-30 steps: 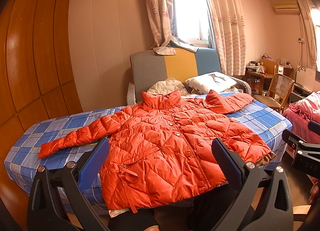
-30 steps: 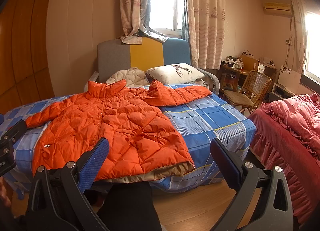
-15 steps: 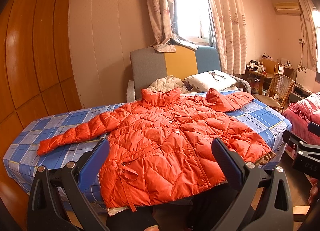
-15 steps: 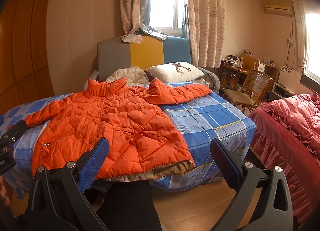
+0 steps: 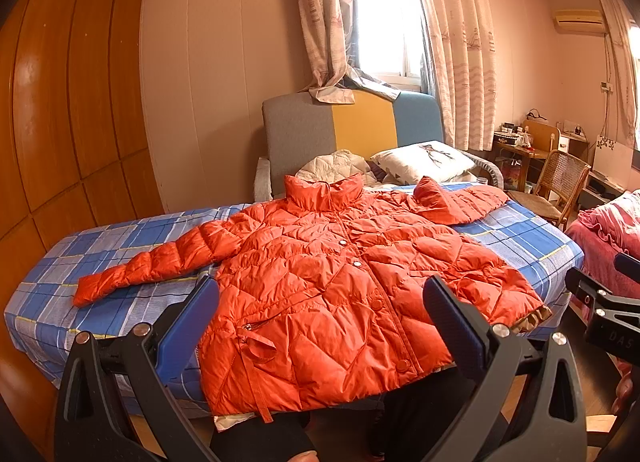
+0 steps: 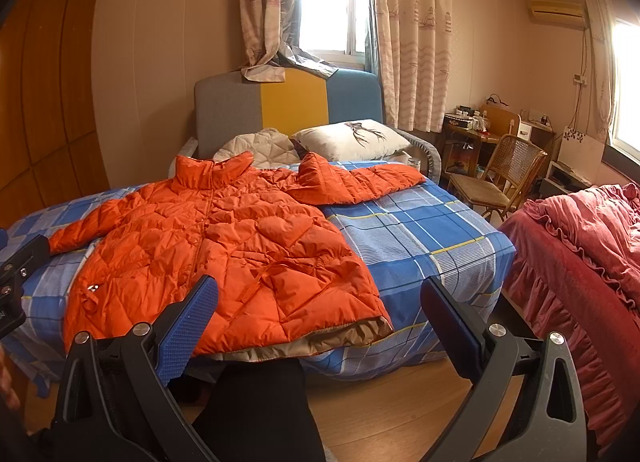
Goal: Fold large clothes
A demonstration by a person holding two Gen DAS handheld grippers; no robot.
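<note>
Left gripper [image 5: 320,314] held level short of the bed, blue-padded fingers [image 5: 192,322] spread wide, gripping nothing, right gripper [image 6: 318,314] likewise released, orange quilted puffer jacket [image 5: 332,282] spread flat, front up, on blue plaid bed [image 6: 420,246]

Jacket [image 5: 340,282] spread on bed [image 5: 100,254], pillow [image 5: 424,162] behind, chair [image 5: 556,190] right, perhaps desk [image 5: 516,146] beyond

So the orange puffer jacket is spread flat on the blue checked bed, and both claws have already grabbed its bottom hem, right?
Not quite. The orange puffer jacket does lie spread on the blue checked bed, but neither claw has grabbed it. In the left wrist view the left claw stands wide open short of the hem, and in the right wrist view the right claw is just as open and empty.
</note>
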